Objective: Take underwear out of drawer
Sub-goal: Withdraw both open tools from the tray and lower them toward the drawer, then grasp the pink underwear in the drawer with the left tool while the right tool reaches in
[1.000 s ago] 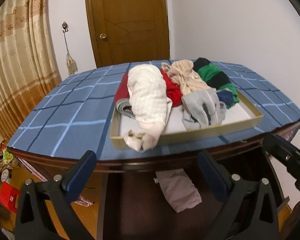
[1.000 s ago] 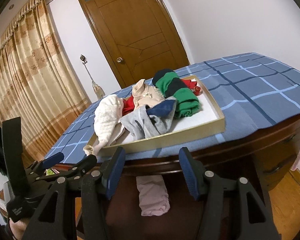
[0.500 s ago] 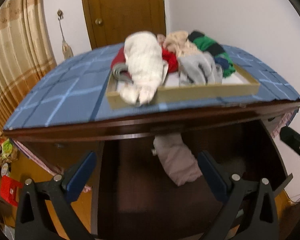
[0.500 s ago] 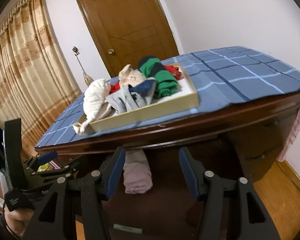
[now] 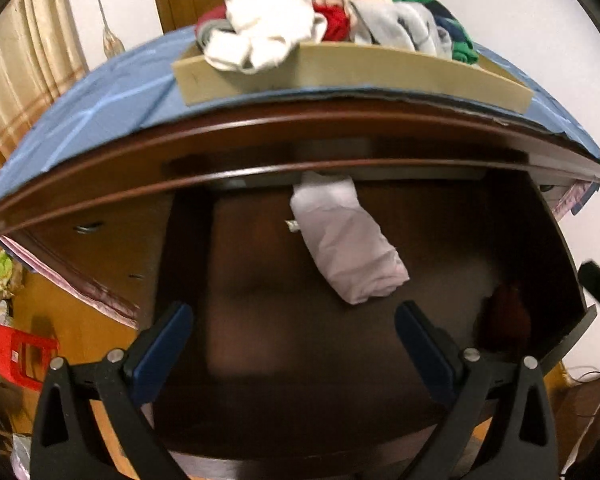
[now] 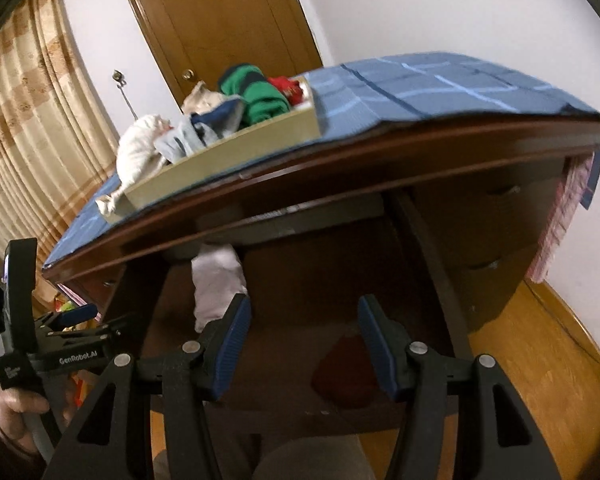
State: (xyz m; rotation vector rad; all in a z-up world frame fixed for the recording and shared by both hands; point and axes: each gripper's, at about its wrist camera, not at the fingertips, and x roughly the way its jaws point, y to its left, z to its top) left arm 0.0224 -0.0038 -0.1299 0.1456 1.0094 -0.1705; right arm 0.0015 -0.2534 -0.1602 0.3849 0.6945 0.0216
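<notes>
Left tool (image 5: 294, 342): black frame with blue-padded fingers, set wide apart with nothing between them; it points down into the dark opening under the surface.
Right tool (image 6: 304, 342): same build, blue ribbed pads held partly apart, gripping nothing; it points toward the same opening from the right.
Hand (image 6: 18, 416): seen at the lower left of the right wrist view, wrapped around the handle of the left tool.
Drawer (image 5: 340, 178): shallow dark-wood drawer just under the surface edge, only its front strip showing; how far it is pulled out cannot be told.
Underwear (image 5: 348, 240): pale pinkish-white folded cloth, hanging out over the drawer front and drooping into the dark space, beyond the left tool's fingertips and apart from them; in the right wrist view it hangs just behind that tool's left finger, and touch cannot be told.
Surface (image 5: 112, 96): dark brown wooden desk covered by a blue cloth with light and dark grid lines.
Tray (image 5: 360, 70): shallow beige box at the near edge of the surface, with a cream garment spilling over its front wall.
Clothes heap (image 5: 380, 20): white, red, grey, beige and green-and-navy striped garments piled in the tray.
Door (image 6: 224, 24): brown wooden door beyond the surface, with a round knob.
Curtain (image 6: 40, 120): beige patterned curtain at far left.
</notes>
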